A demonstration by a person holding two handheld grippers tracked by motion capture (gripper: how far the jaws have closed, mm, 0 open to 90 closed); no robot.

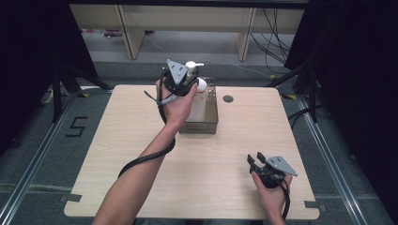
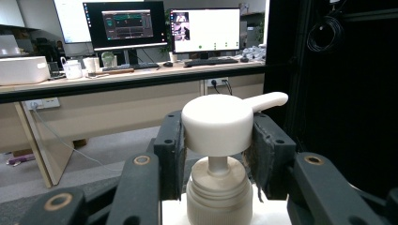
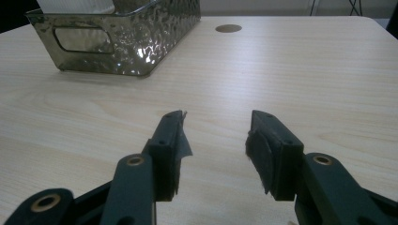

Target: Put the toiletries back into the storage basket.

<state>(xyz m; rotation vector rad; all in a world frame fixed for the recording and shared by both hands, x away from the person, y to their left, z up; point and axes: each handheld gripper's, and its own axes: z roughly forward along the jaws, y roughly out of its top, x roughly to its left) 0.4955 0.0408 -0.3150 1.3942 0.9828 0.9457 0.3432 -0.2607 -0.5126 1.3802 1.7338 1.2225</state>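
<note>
1. High view: the left tool is held up over the far middle of the wooden counter, at the top of a white pump bottle. The bottle stands upright in a clear, dimpled basket. The right tool sits low near the counter's near right corner, well apart from the basket, with nothing between its jaws.
2. Left gripper view: the left tool is clamped on the pump head of the bottle, one pad pressing each side of the white cap. The nozzle points away to the right, and the ribbed collar shows just below.
3. Right gripper view: the right tool has its jaws spread apart over bare counter. The basket stands farther off at the upper left, with the white bottle inside it.
</note>
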